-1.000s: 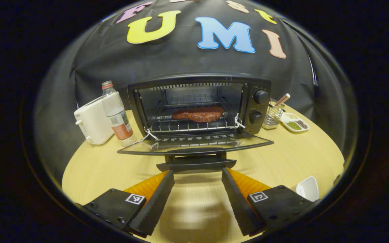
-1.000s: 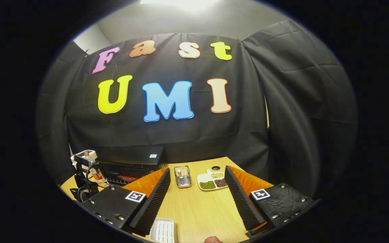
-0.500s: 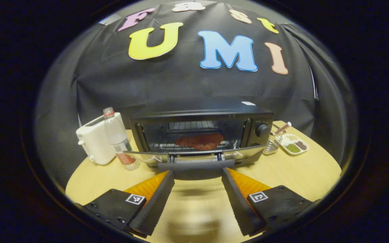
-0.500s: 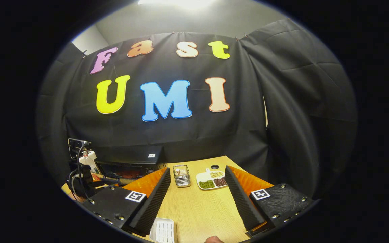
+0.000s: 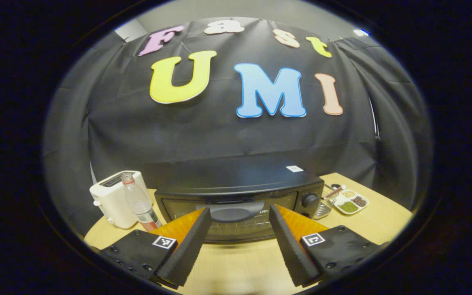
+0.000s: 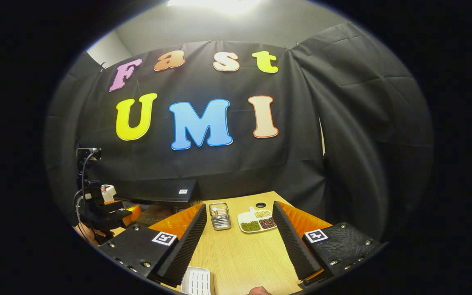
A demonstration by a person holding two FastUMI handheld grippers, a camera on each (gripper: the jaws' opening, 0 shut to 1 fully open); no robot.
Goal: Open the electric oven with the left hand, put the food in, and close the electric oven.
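Left tool (image 5: 236,217) spread wide, gripping nothing, at oven (image 5: 236,196) door handle (image 5: 234,211); door now raised shut.

Right gripper (image 6: 240,241) hovering over wooden table (image 6: 240,262), fingers spread wide, gripping nothing. Metal mesh basket (image 6: 220,216) sitting just beyond, sectioned dish (image 6: 256,221) with green and dark-red fillings lying beside it. White slotted object (image 6: 197,282) peeking in at bottom edge by near finger. Black electric oven (image 6: 160,196) standing at far left against cloth wall, front partly hidden. Left gripper (image 6: 109,211) reaching in before oven, probably touching door, too small to confirm.
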